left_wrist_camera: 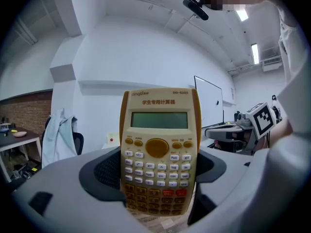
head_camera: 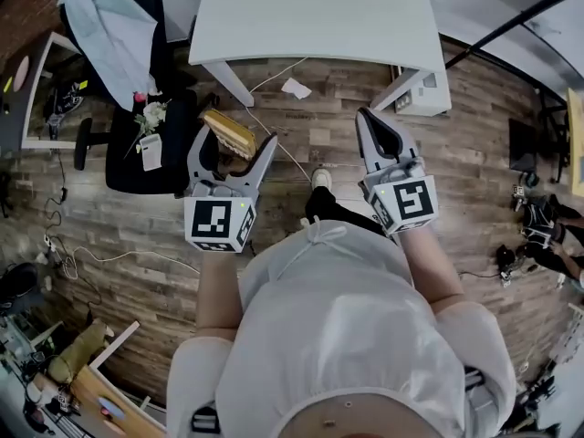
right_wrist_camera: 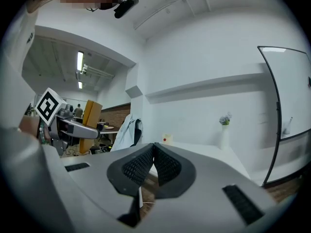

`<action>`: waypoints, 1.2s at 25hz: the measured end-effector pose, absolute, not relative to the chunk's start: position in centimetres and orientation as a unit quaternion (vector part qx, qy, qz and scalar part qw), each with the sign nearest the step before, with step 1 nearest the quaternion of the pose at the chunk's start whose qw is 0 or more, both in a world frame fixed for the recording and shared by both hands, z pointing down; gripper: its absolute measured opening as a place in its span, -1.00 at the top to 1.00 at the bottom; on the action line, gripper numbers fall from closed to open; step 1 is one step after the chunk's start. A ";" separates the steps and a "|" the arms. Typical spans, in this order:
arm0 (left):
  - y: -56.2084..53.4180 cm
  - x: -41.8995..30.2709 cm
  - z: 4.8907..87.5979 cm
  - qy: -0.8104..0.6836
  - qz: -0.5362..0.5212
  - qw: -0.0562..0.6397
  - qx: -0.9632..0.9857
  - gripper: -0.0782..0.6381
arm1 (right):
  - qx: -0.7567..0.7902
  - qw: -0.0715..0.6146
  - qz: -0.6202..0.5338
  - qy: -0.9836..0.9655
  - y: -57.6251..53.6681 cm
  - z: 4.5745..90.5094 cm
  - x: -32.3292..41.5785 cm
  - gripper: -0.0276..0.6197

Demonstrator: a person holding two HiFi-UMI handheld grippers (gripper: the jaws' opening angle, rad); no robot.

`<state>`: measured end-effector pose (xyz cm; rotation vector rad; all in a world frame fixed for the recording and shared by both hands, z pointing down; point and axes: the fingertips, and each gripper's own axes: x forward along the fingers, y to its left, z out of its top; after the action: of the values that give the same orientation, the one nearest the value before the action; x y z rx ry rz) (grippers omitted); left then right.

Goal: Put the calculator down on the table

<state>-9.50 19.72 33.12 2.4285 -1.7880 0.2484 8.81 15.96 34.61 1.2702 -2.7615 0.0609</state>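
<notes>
A yellow and cream calculator point(left_wrist_camera: 159, 152) stands upright between the jaws of my left gripper point(left_wrist_camera: 158, 171), which is shut on its lower half. From the head view the calculator point(head_camera: 230, 133) shows as a tan slab between the left gripper's point(head_camera: 232, 150) grey fingers, held over the wooden floor. My right gripper point(head_camera: 376, 131) is raised beside it on the right, jaws pressed together with nothing between them; its pads point(right_wrist_camera: 167, 165) meet in the right gripper view. The white table point(head_camera: 315, 12) lies ahead of both grippers.
A black office chair point(head_camera: 146, 144) with a small vase and a draped light jacket point(head_camera: 109, 26) stands to the left. A white box point(head_camera: 424, 94) sits by the table's right leg. Cables and a scrap of paper point(head_camera: 296, 88) lie on the floor.
</notes>
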 end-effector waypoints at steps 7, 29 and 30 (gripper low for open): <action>9.0 -7.4 34.0 -0.587 0.087 0.066 0.802 -0.36 | 0.394 0.066 0.009 -0.917 5.7 35.1 9.0 0.90; -14.7 -10.7 40.4 -0.558 0.133 0.114 0.811 -0.36 | 0.427 0.105 0.041 -0.897 -17.5 38.6 5.2 0.90; -15.9 -11.0 40.9 -0.555 0.137 0.118 0.812 -0.36 | 0.429 0.107 0.046 -0.896 -18.7 39.0 4.9 0.90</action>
<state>-11.02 -15.90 40.91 2.3768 -1.6225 0.4016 4.91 -18.73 39.01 1.2622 -2.6367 0.1358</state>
